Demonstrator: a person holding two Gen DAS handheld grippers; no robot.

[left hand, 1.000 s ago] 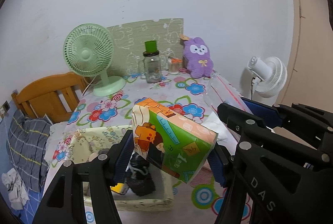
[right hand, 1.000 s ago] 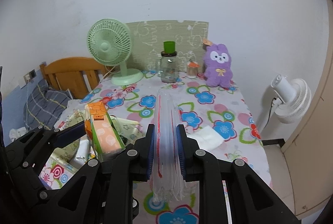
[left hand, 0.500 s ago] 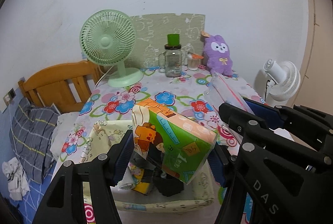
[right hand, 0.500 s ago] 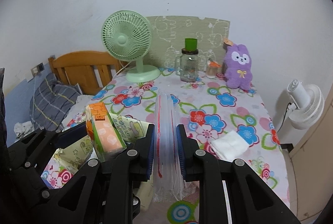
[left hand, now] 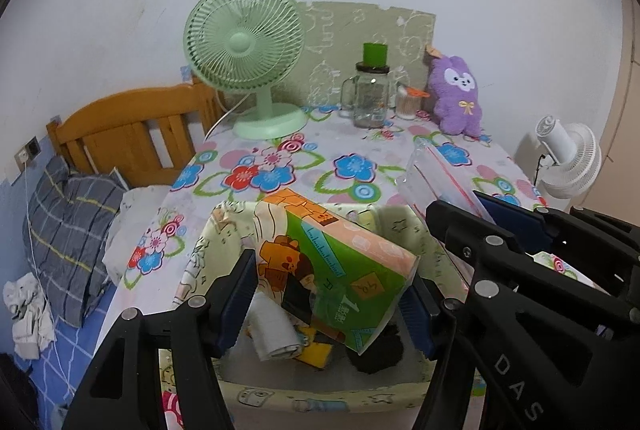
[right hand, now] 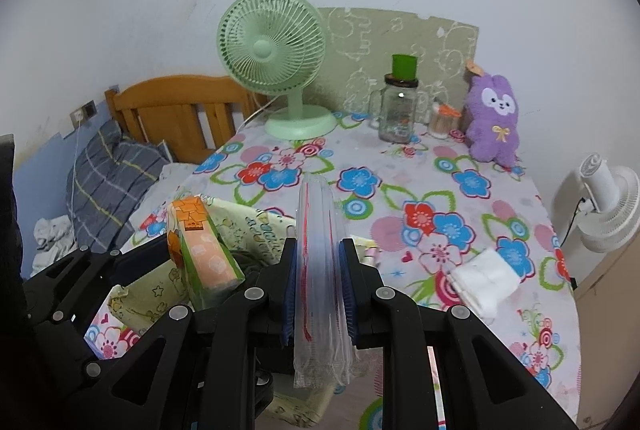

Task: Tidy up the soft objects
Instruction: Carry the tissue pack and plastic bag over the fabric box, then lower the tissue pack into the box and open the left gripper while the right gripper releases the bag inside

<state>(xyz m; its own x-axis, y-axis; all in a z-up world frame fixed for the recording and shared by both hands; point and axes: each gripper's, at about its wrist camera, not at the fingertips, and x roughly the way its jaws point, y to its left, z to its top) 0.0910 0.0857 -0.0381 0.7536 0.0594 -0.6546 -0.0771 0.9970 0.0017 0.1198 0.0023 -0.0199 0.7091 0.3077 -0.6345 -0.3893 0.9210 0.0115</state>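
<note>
My left gripper [left hand: 332, 302] is shut on a green and orange tissue pack [left hand: 336, 270] and holds it tilted just above an open pale-yellow fabric bin [left hand: 320, 396]. The bin holds a white roll [left hand: 274, 330], a yellow item and a black item. The pack [right hand: 204, 254] and bin [right hand: 248, 226] also show at the left of the right wrist view. My right gripper [right hand: 318, 290] is shut on a stack of clear zip bags with red seals [right hand: 320, 270], to the right of the bin; the bags [left hand: 436, 174] show in the left wrist view too.
The floral table [right hand: 440, 198] carries a green desk fan [right hand: 280, 70], a glass jar with a green lid [right hand: 400, 106], a purple plush rabbit [right hand: 494, 118] and a folded white cloth [right hand: 486, 278]. A wooden bed with a plaid pillow [left hand: 68, 214] lies left; a white floor fan [right hand: 608, 206] stands right.
Both grippers have moved left and back with their loads held. The tissue pack now hangs over the middle of the open bin.
</note>
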